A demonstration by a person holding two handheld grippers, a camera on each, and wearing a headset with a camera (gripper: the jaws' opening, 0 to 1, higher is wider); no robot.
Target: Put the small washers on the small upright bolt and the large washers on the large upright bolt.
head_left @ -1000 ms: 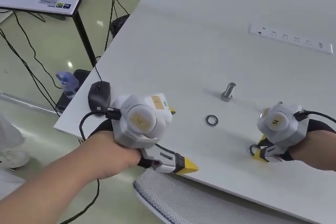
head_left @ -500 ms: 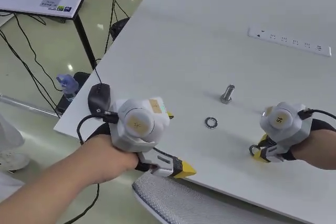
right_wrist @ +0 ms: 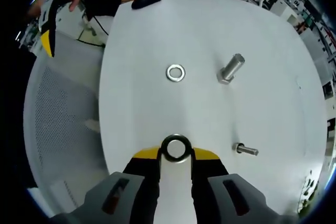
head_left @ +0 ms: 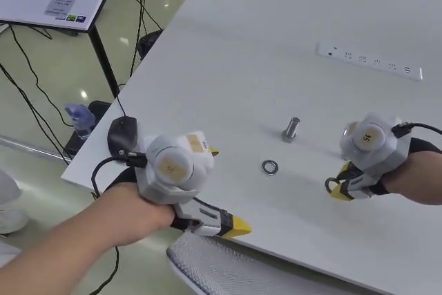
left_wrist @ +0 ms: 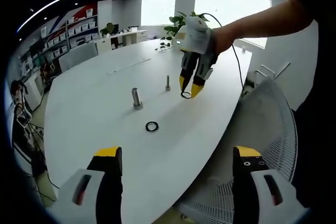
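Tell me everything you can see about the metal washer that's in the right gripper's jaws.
The silver metal ring washer is flat, round and shiny, with a wide centre hole. The right gripper is shut on it: the yellow-tipped jaws pinch its lower edge from both sides, so most of the ring sticks out past the tips. It hangs low over the white table near the person's edge, apart from the loose washer. Whether it touches the tabletop cannot be told.

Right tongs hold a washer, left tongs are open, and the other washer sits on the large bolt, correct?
No: the other washer lies flat on the table, apart from the large bolt, as the right gripper view shows. The right tongs do hold a washer and the left tongs are open.
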